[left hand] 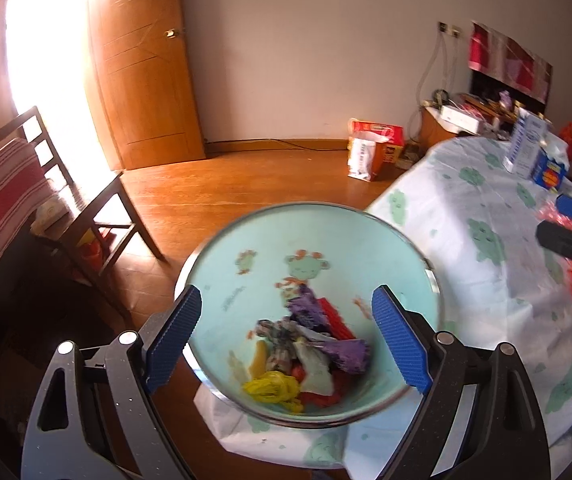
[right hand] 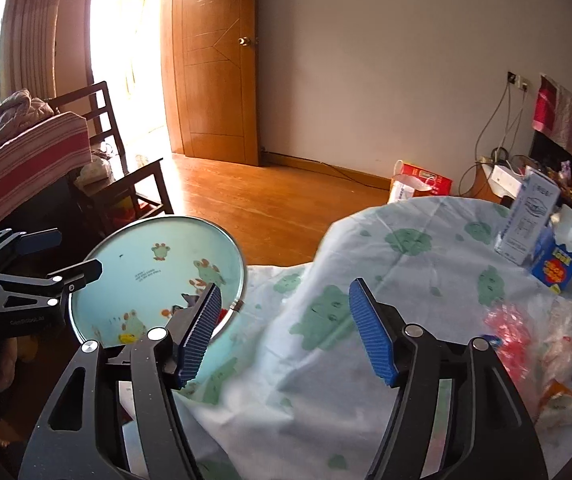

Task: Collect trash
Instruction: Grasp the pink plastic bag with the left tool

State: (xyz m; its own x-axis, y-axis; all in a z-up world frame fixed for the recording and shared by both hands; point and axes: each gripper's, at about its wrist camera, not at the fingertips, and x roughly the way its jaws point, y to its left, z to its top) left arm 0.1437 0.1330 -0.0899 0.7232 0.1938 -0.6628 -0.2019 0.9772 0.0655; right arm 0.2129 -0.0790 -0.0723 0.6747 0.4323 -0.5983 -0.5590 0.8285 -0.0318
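A pale blue bin (left hand: pixel 242 276) with a metal rim and cartoon prints stands beside the table. It holds crumpled trash (left hand: pixel 305 352): purple, yellow, red and white wrappers. My left gripper (left hand: pixel 286 296) hangs over the bin's mouth, open and empty; the right wrist view shows it (right hand: pixel 80 252) at the bin's (right hand: pixel 146 260) left rim. My right gripper (right hand: pixel 286 286) is open and empty above the cloth-covered table (right hand: pixel 405 264), just right of the bin. A red wrapper (right hand: pixel 509 336) and pale wrappers (right hand: pixel 561 356) lie on the table to its right.
A white carton (right hand: pixel 525 220) and a blue box (right hand: pixel 555 264) stand at the table's far side. A dark wooden chair (right hand: pixel 126 176) and striped fabric (right hand: pixel 34 156) are left of the bin. Bags (right hand: pixel 417 184) sit on the wooden floor by the wall.
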